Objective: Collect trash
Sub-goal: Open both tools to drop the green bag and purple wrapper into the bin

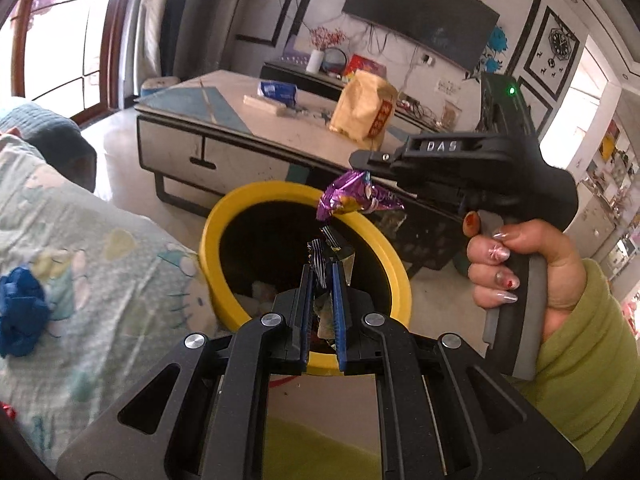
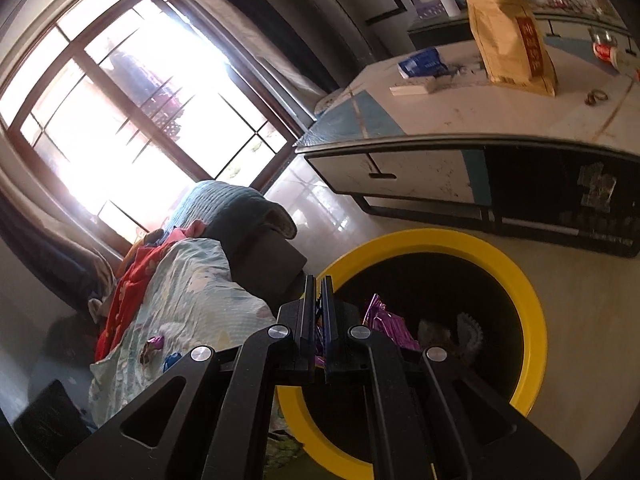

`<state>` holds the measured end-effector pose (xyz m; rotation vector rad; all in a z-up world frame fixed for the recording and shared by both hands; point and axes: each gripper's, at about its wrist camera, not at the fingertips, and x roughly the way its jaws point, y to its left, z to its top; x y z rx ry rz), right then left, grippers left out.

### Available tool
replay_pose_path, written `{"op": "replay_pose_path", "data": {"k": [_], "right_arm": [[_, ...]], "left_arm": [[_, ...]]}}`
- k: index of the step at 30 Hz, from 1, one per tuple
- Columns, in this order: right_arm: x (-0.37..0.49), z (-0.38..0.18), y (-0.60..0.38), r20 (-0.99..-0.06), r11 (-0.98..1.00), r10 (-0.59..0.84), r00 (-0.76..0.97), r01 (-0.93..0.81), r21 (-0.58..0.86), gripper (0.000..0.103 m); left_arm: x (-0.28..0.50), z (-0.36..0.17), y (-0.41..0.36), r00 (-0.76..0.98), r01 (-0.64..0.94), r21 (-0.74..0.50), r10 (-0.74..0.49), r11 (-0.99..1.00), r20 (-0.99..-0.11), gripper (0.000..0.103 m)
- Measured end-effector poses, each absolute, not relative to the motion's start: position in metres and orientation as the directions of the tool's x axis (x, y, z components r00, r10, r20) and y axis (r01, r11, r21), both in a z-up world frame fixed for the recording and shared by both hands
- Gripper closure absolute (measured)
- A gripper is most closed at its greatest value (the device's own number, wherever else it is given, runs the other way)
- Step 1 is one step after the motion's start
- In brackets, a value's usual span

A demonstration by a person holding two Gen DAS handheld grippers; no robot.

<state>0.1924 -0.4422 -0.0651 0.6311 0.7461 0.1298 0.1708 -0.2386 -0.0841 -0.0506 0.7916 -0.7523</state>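
Observation:
A yellow-rimmed bin [image 1: 218, 240] with a dark inside stands on the floor beside the bed. Over its mouth my left gripper [image 1: 323, 270] is shut on a striped foil wrapper [image 1: 318, 250]. From the right, a hand in a green sleeve holds my right gripper [image 1: 360, 164] above the bin's far rim, and a purple wrapper [image 1: 352, 196] hangs from its tip. In the right wrist view that right gripper [image 2: 319, 280] is shut on the purple wrapper [image 2: 386, 320], above the bin [image 2: 528, 292]. Other scraps lie at the bin's bottom.
A bed with a pale printed quilt [image 1: 92, 248] lies left of the bin and bears a crumpled blue piece [image 1: 20, 316]. Small wrappers [image 2: 154, 344] lie on the quilt. Behind the bin stands a low table [image 1: 240, 136] with a yellow paper bag [image 1: 364, 108].

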Motion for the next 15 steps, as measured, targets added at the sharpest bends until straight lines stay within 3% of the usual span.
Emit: {"op": "replay_pose_path", "data": {"k": [8, 12, 15], "right_arm": [[0.197, -0.083, -0.449, -0.601, 0.784, 0.36, 0.714, 0.118, 0.61, 0.097], [0.201, -0.092, -0.453, -0.616, 0.777, 0.351, 0.705, 0.147, 0.612, 0.091], [0.201, -0.098, -0.455, -0.625, 0.769, 0.348, 0.699, 0.168, 0.616, 0.074]], "left_arm": [[0.178, -0.105, -0.266, 0.415, 0.613, -0.301, -0.622, 0.73, -0.664, 0.094], [0.177, -0.11, -0.263, 0.415, 0.604, -0.307, -0.619, 0.735, -0.666, 0.067], [0.178, -0.11, -0.254, 0.423, 0.579, -0.325, -0.616, 0.748, -0.665, 0.06]]}}
